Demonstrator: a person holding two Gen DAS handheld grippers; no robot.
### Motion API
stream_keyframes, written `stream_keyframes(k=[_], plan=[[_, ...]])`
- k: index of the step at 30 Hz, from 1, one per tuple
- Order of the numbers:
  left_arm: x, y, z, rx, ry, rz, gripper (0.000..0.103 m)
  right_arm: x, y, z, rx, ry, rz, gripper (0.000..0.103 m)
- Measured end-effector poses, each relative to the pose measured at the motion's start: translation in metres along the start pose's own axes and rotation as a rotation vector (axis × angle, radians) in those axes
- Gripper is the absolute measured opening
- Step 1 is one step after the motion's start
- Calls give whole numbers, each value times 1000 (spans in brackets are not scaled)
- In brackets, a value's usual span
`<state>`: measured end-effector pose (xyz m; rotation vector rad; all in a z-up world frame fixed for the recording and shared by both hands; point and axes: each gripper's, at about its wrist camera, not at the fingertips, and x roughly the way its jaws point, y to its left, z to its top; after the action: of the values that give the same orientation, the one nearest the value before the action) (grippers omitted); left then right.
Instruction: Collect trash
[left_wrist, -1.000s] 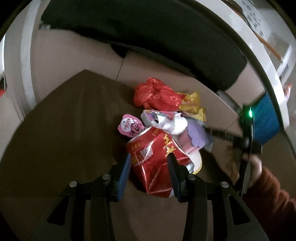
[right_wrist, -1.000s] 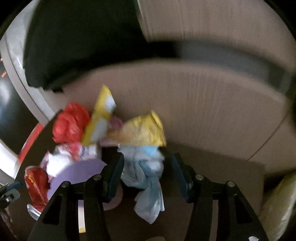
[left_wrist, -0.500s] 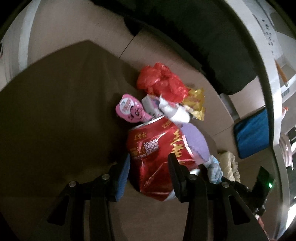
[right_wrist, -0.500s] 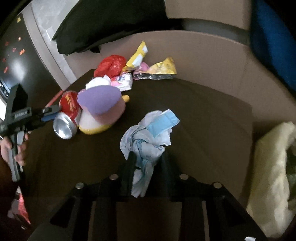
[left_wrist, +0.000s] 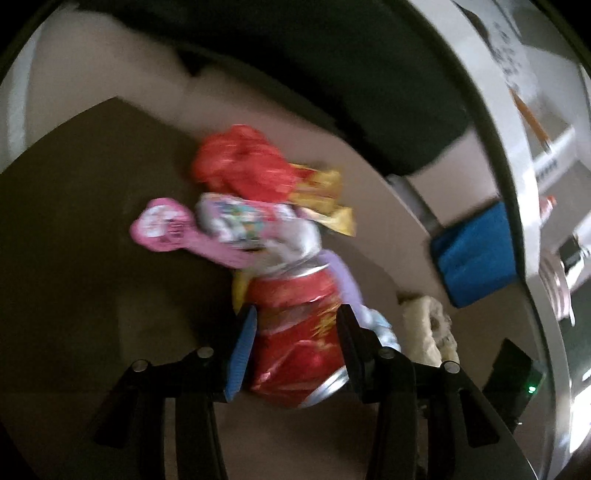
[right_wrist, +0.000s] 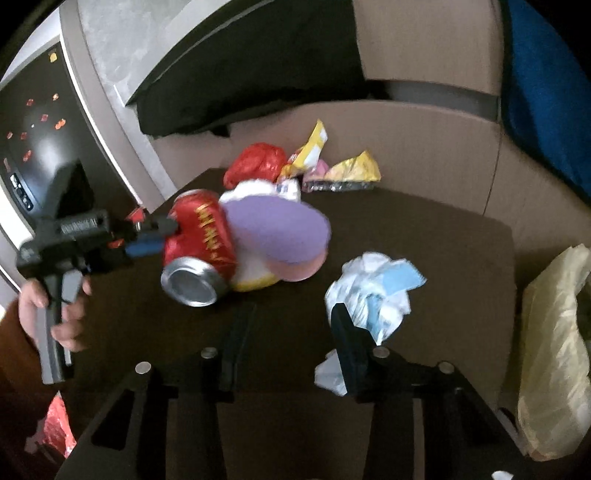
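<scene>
A dark brown bench (right_wrist: 424, 236) carries a heap of rubbish at its far edge: a purple-capped plush toy (right_wrist: 273, 236), a red plastic bag (right_wrist: 255, 162) and yellow snack wrappers (right_wrist: 354, 171). The left gripper (left_wrist: 295, 339) has its jaws closed against the sides of a dented red drink can (left_wrist: 299, 332), which lies on its side against the toy. The right gripper (right_wrist: 288, 332) stands with jaws wide apart and empty, the crumpled white-and-blue tissue (right_wrist: 373, 288) resting on the bench just beside its right-hand finger. The dented can may slip or twist free when lifted, and could drag the leaning toy along with it.
</scene>
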<state>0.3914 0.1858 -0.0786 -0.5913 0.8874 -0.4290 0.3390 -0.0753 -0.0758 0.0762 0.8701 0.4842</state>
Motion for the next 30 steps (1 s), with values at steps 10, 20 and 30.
stream_keyframes(k=[10, 20, 30], plan=[[8, -54, -19, 250, -11, 254, 45, -15, -18, -25, 26, 8, -41, 39], [-9, -61, -29, 343, -61, 326, 45, -33, -26, -30, 21, -50, -86, 48], [-18, -71, -41, 394, -246, 623, 45, -25, -50, -37, 108, -48, -126, 50]])
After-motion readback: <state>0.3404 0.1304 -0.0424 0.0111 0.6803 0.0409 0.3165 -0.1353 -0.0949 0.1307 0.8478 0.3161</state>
